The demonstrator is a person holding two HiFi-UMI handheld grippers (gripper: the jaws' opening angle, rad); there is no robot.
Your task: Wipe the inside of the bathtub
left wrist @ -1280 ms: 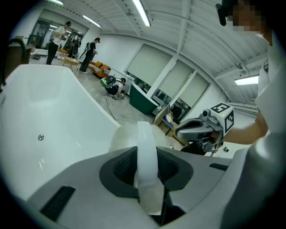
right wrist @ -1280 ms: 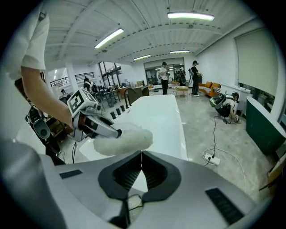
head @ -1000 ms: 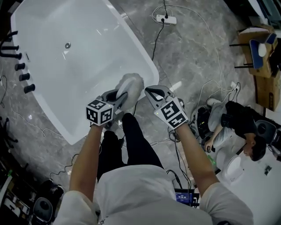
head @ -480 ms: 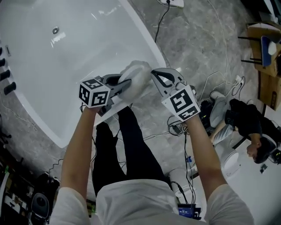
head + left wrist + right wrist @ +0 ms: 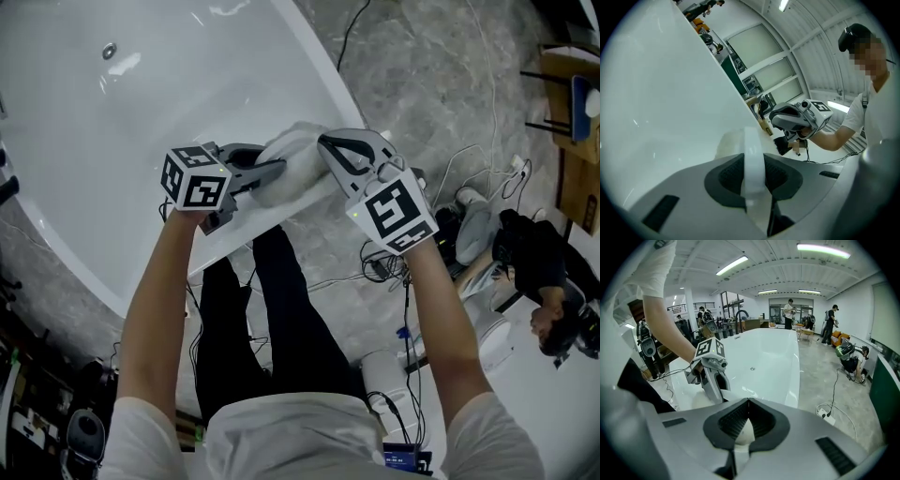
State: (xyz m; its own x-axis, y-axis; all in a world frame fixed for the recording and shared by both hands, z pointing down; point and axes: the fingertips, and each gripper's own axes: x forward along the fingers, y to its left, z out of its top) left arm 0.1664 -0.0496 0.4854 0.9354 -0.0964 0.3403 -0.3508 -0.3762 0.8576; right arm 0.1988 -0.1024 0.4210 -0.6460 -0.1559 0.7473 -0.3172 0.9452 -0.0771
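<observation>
Big white bathtub (image 5: 159,103) fills far-left of head view; its near-right rim runs diagonally just far of the wearer's legs. Grey marbled floor (image 5: 422,66) to the right, w/ cables (image 5: 473,159) strewn over it. Seated person (image 5: 539,267) in dark clothes at far right edge. Wearer's black trousers (image 5: 281,319) show between both bare forearms, near side of the tub.

Left gripper (image 5: 274,169): reaches right over the tub rim, marker cube (image 5: 197,178) near the hand. Jaws closed down tight on a white band (image 5: 752,159) that runs up between the pads and belongs to the cloth; fluffy bulk sits just beyond the tips.

Right gripper (image 5: 328,148): comes in from the right, tips at the cloth's right edge, facing the left gripper. Jaws drawn together, tips meeting, w/ a small wedge of white cloth showing between the pads.

White fluffy cloth (image 5: 300,161): lies on the tub's near-right rim, between the two grippers, touching both.

Drain (image 5: 110,51): small round metal fitting on tub bottom, far left, well apart from the cloth. In right gripper view, other people (image 5: 790,310) stand far off beyond the tub.
</observation>
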